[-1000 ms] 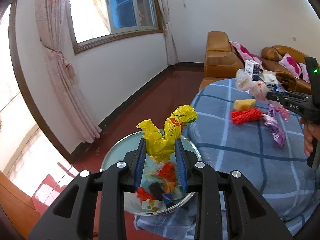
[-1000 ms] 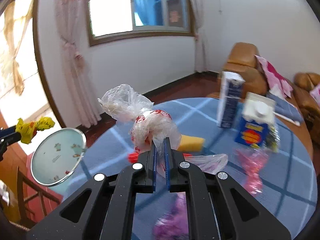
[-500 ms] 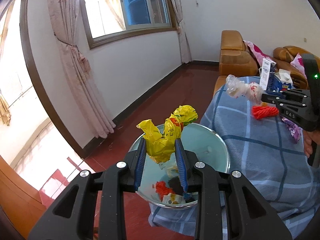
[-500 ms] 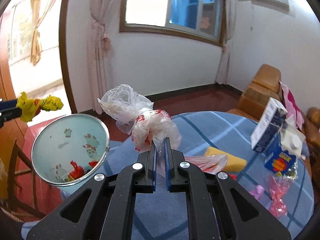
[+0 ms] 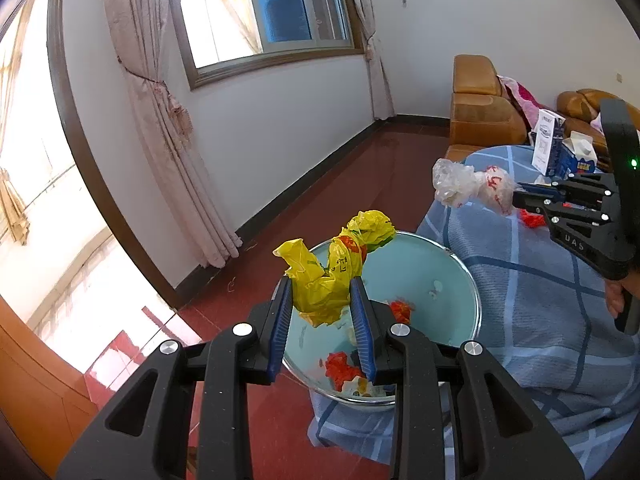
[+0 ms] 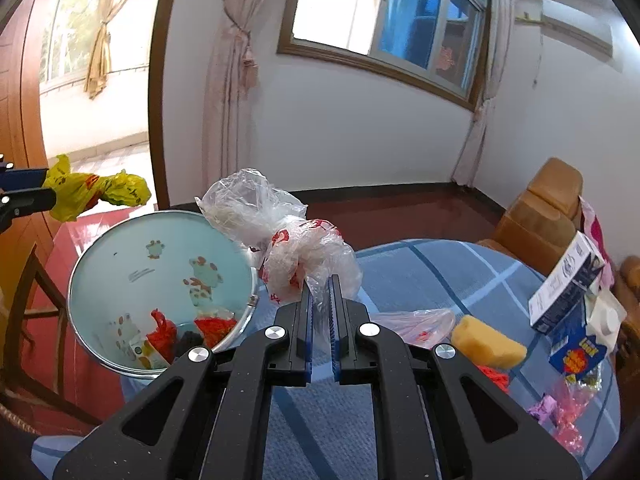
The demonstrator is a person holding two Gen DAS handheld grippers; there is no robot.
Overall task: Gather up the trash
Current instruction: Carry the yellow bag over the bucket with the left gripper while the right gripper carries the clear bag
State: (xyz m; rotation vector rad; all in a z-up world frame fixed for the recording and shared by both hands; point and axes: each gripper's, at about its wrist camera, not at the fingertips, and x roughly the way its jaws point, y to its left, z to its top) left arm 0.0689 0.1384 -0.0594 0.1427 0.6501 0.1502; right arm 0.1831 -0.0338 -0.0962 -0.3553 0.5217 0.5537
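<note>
A pale blue round trash bin with a shiny metal rim (image 5: 460, 264) stands against the edge of a round table draped in a blue checked cloth (image 5: 540, 320). Red crumpled scraps (image 6: 162, 334), a dark lump and a printed paper packet lie at the bottom of the bin.

The left gripper (image 5: 325, 292) pinches a crumpled yellow plastic bag with red print (image 5: 328, 280) between its blue-padded jaws, which are held apart only by the bag. In the left wrist view the bag sits in front of the bin's mouth; in the right wrist view it hangs to the far side of the bin's rim (image 6: 96, 190), so whether it is directly over the opening cannot be told.

The right gripper (image 6: 320, 292) has its jaws pressed nearly together on the tail of a clear plastic bag with red markings (image 6: 280, 240), knotted in the middle, held in the air just beside the bin's rim on the table side.

On the cloth, farther from the bin, lie a flat clear plastic bag (image 6: 416, 322), a yellow sponge block (image 6: 486, 346), a red mesh scrap (image 6: 494, 376) and pink and purple wrappers (image 6: 560, 412). Beyond them, farthest from the bin, a dark blue and white carton (image 6: 564, 288) leans beside a blue gable-top carton with a white cap (image 6: 580, 348). A tan leather sofa (image 5: 480, 120) stands behind the table.
</note>
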